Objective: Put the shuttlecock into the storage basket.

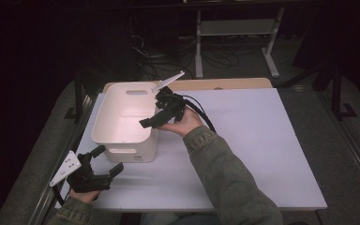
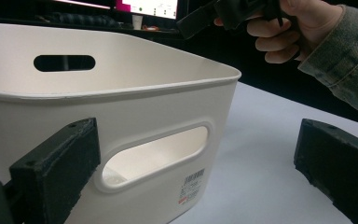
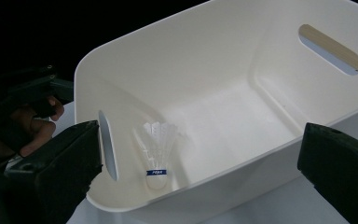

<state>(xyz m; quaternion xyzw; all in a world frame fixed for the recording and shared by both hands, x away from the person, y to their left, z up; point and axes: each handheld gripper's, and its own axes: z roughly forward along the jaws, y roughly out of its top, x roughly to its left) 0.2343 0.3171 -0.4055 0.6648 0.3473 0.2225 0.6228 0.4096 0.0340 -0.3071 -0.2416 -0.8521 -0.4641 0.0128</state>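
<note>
Fingers of the right gripper (image 1: 157,115) are standing spread above the bin (image 3: 242,177), risking clipping its rim and tipping the shuttlecock (image 3: 156,150) inside.

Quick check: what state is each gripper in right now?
Left gripper: open, holding nothing, beside the bin.
Right gripper: open, empty, over the bin; shuttlecock lies inside.

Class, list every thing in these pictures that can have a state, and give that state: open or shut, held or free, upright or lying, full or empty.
Bin: upright on the table, holding one shuttlecock.
Shuttlecock: inside the bin by a handle slot, cork end down, held by nothing.
Right gripper: open above the bin's rim, nothing between its jaws.
Left gripper: open, near the bin's outer wall, gripping nothing.
</note>
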